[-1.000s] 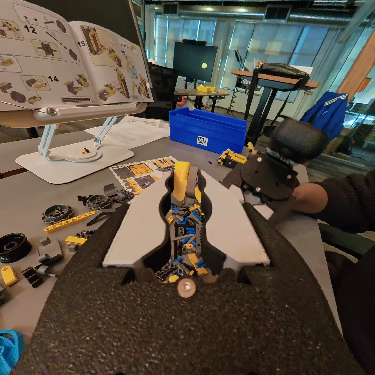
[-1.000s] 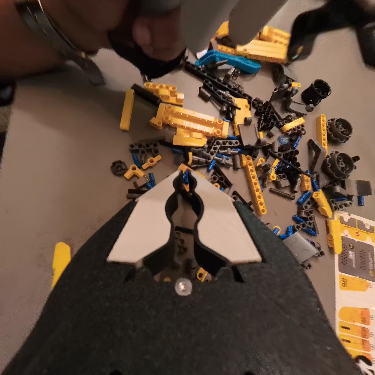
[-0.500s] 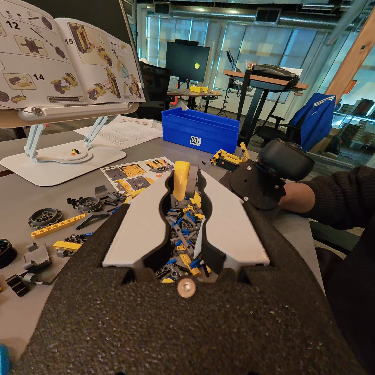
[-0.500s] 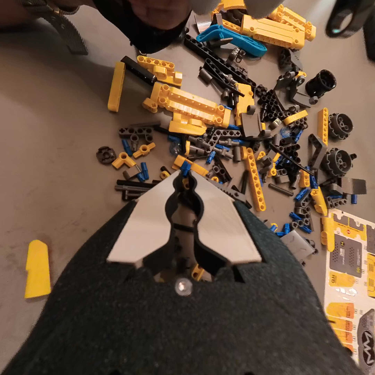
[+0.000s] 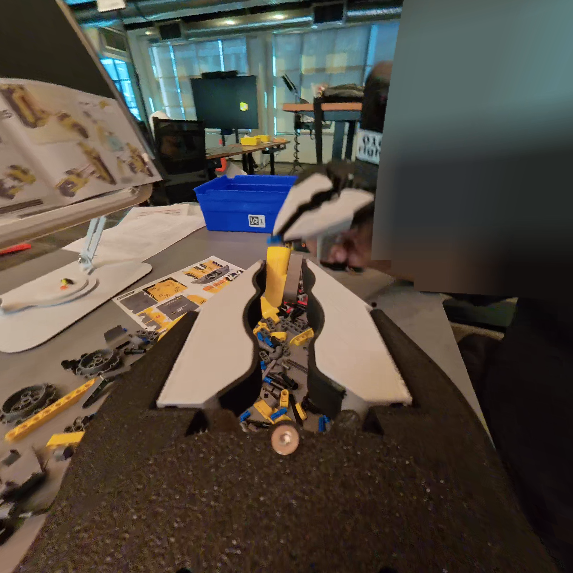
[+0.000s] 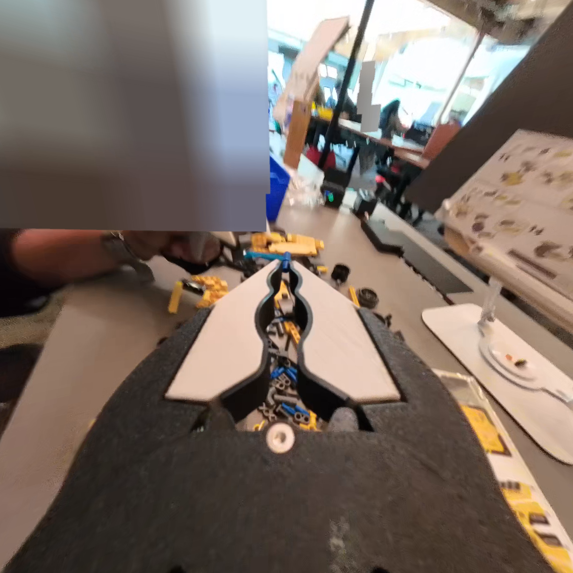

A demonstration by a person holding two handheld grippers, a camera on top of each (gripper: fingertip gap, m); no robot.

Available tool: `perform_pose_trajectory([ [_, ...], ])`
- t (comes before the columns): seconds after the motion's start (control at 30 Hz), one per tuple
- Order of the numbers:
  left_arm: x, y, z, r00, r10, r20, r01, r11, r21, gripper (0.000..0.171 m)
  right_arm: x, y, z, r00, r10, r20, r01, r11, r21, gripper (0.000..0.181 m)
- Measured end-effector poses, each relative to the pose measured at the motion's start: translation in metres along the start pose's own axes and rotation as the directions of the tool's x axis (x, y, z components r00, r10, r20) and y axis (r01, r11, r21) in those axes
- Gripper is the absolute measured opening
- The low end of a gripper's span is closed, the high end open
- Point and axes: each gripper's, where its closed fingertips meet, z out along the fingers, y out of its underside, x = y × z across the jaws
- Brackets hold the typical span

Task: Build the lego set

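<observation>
My left gripper [image 5: 283, 263] is shut on a yellow and grey brick assembly [image 5: 280, 273] that stands up between its tips. Below it lies a pile of small yellow, blue and grey building pieces [image 5: 279, 356] on the grey table [image 5: 217, 245]. My right gripper [image 6: 286, 263] is shut on a small blue pin [image 6: 286, 259] and is lifted above the table. It also shows in the left wrist view [image 5: 313, 210], in the air just beyond the left tips, with the blue pin [image 5: 273, 239] at its tip.
An open instruction booklet [image 5: 68, 145] rests on a white stand [image 5: 55, 294] at the left. A sticker sheet [image 5: 176, 291] lies flat. A blue bin [image 5: 245, 201] stands at the back. Grey wheels [image 5: 28, 400] and a yellow beam [image 5: 49, 412] lie left. A person's forearm [image 6: 62, 257] rests on the table. My two grippers' fingertips are within a few centimetres of each other.
My right gripper rose from the parts pile with the blue pin and tilted up to level. It now hangs in front of my left gripper, which stays shut on its assembly.
</observation>
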Motion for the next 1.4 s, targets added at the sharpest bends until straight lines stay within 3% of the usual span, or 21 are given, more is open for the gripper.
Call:
perform_pose_trajectory([
  [0.07,0.012,0.005,0.005,0.998,0.041,-0.046,-0.043,0.999,-0.029,0.022,-0.004,-0.019,-0.018,0.999,-0.012,0.053,0.007,0.997,0.077,0.003],
  [0.13,0.021,0.009,0.009,0.994,0.034,-0.101,-0.039,0.998,-0.045,0.022,-0.011,-0.019,-0.026,0.993,-0.039,0.113,0.033,0.998,0.05,0.003],
  [0.3,0.029,0.021,0.013,0.988,0.012,-0.153,-0.029,0.994,-0.105,0.021,-0.029,0.005,-0.025,0.967,0.036,0.254,-0.008,0.994,-0.109,0.003],
  [0.57,0.029,0.046,0.018,0.987,0.032,-0.156,-0.069,0.969,-0.236,0.021,-0.041,0.049,-0.023,0.916,0.237,0.323,-0.122,0.933,-0.34,0.003],
  [0.77,0.038,0.073,0.022,0.979,-0.002,-0.204,-0.075,0.926,-0.371,0.021,-0.048,0.07,-0.035,0.852,0.342,0.396,-0.2,0.912,-0.357,0.003],
  [0.97,0.042,0.092,0.028,0.977,-0.015,-0.213,-0.085,0.888,-0.452,0.022,-0.052,0.074,-0.035,0.835,0.372,0.406,-0.226,0.904,-0.363,0.003],
  [1.4,0.045,0.1,0.03,0.975,-0.033,-0.221,-0.081,0.869,-0.488,0.022,-0.058,0.089,-0.035,0.803,0.458,0.382,-0.293,0.86,-0.417,0.003],
])
